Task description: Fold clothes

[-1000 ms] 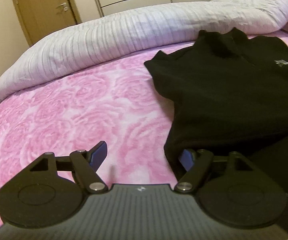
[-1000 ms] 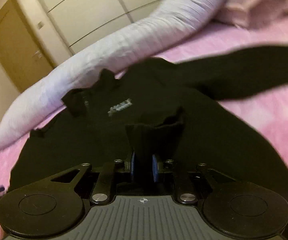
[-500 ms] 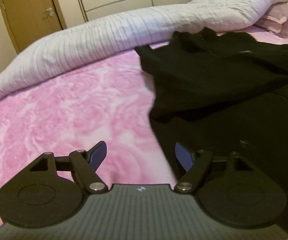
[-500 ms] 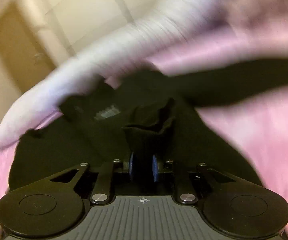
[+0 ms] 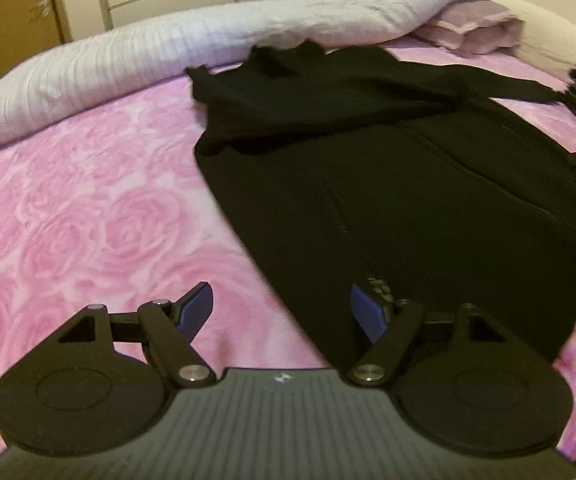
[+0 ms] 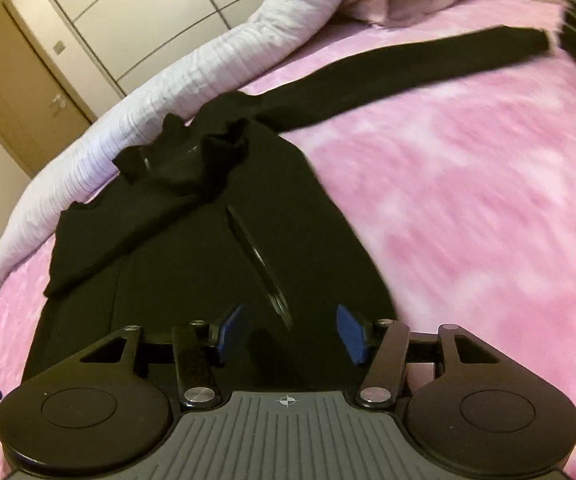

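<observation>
two grippers, both with jaws apart and nothing between the pads. your right gripper [image 6: 290,334] has just been opening; no cloth sits between its blue pads now, and it hangs over the lower body of the black zip jacket [image 6: 207,264]. your left gripper [image 5: 279,310] stands spread wide, straddling the jacket's left edge where it meets the pink rose bedspread [image 5: 67,208].

where it lies: the jacket is spread on the bedspread, collar toward the rolled white duvet [image 6: 159,88]. one sleeve [image 6: 408,68] runs straight out to the right across the pink cover; the other sleeve [image 5: 328,96] looks folded in across the chest.

handling, judged: soft fleece-like knit, light, limp, no stiffness to carry a fold on its own. it will sag and drag on the textured cover, so lift rather than slide. the zip line down the front is the only firm feature.

where to take hold: pinch the outstretched sleeve near its cuff, through both layers, and bring it over the body. for the later fold, grip the hem corners.
</observation>
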